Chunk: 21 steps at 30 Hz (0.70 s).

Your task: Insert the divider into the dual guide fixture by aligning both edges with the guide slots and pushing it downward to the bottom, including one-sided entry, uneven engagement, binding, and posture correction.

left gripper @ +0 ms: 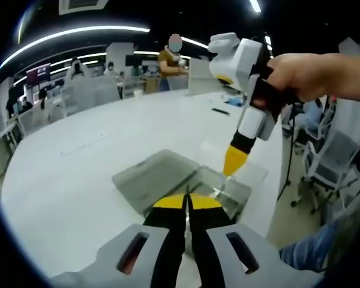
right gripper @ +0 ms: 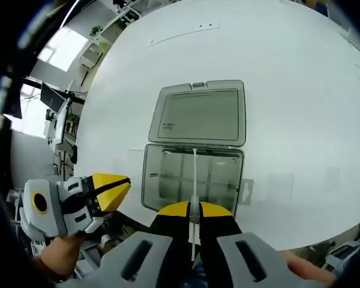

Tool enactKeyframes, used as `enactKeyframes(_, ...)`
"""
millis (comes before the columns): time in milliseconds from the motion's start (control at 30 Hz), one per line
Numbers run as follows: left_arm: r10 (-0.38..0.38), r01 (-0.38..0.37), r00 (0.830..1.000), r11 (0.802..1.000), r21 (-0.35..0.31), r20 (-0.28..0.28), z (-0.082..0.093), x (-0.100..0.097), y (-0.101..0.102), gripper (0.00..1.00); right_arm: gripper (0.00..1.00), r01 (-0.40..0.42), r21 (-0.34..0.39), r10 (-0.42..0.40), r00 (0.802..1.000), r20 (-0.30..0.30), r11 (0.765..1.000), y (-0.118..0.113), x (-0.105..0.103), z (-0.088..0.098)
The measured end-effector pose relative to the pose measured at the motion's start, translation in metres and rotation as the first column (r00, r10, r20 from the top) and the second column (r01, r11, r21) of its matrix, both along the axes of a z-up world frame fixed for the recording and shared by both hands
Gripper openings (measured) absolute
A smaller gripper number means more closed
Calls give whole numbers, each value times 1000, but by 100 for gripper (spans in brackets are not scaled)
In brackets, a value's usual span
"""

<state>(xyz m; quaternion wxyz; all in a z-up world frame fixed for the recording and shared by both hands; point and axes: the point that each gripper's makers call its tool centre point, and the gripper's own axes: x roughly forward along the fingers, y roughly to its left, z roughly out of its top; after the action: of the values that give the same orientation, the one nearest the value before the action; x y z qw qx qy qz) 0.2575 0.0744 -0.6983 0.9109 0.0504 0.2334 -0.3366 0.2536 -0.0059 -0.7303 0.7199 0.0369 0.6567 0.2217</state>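
Note:
A clear grey compartment box (right gripper: 162,180) lies on the white table with its lid (right gripper: 198,114) folded flat behind it. A thin clear divider (right gripper: 194,171) stands edge-on across the middle of the box, and my right gripper (right gripper: 192,210) is shut on its top edge from above. From the left gripper view, that right gripper (left gripper: 234,162) points straight down into the box (left gripper: 237,195), held by a hand. My left gripper (left gripper: 186,202) is shut, with nothing seen between its fingers, just off the box's near side. It also sits beside the box's left wall, as the left gripper (right gripper: 111,187).
The white table (left gripper: 78,162) stretches wide around the box, with its edge (right gripper: 324,237) close to the box. A black pen (left gripper: 220,111) lies further back. Office chairs (left gripper: 324,162) stand off the table's right side, and people and desks are far behind.

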Motion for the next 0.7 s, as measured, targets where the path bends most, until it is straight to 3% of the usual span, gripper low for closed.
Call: enactKeyframes(700, 16, -15, 1000, 1000, 1, -5, -2, 0, 1, 0, 0, 15, 9, -15, 999, -46, 1000, 5, 0, -14)
